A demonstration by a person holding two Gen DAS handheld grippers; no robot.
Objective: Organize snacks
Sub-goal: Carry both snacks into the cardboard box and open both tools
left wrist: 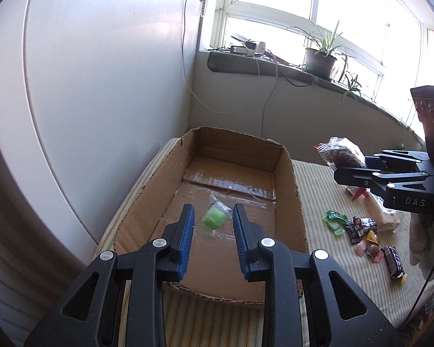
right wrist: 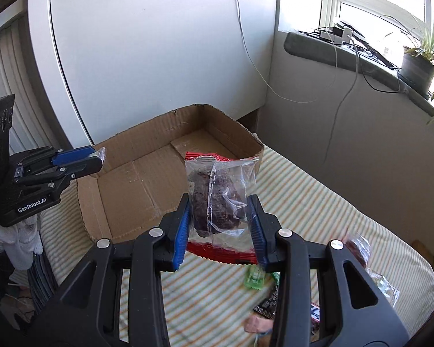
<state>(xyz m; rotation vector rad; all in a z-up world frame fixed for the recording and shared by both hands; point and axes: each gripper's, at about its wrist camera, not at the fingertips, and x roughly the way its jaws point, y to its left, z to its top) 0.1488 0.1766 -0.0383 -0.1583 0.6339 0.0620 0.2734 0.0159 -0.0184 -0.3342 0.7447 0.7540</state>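
Looking along the left gripper (left wrist: pixel 212 208), I see its blue pads drawn close, with only a narrow gap between them. A green candy (left wrist: pixel 214 220) in a clear wrapper sits in that gap. From the right wrist view a scrap of clear wrapper sticks out at the tip of the same gripper, so I read it as pinched by the wrapper and hanging over the open cardboard box (left wrist: pixel 286 196). I see nothing else on the box floor.

The right gripper (right wrist: pixel 219 202) is closed part-way on a clear packet (right wrist: pixel 217 179) with red ends and something dark brown inside. Both pads press its sides, and the packet stands upright between them. It is held above the striped cloth (right wrist: pixel 303 202), just beside the near right corner of the box — outside it, not over it.

In the left wrist view, loose snacks lie on the cloth to the right of the box, under the right gripper: a green wrapper (left wrist: pixel 334 221), a dark bar (left wrist: pixel 393 263) and a few small sweets — too small for me to tell apart.
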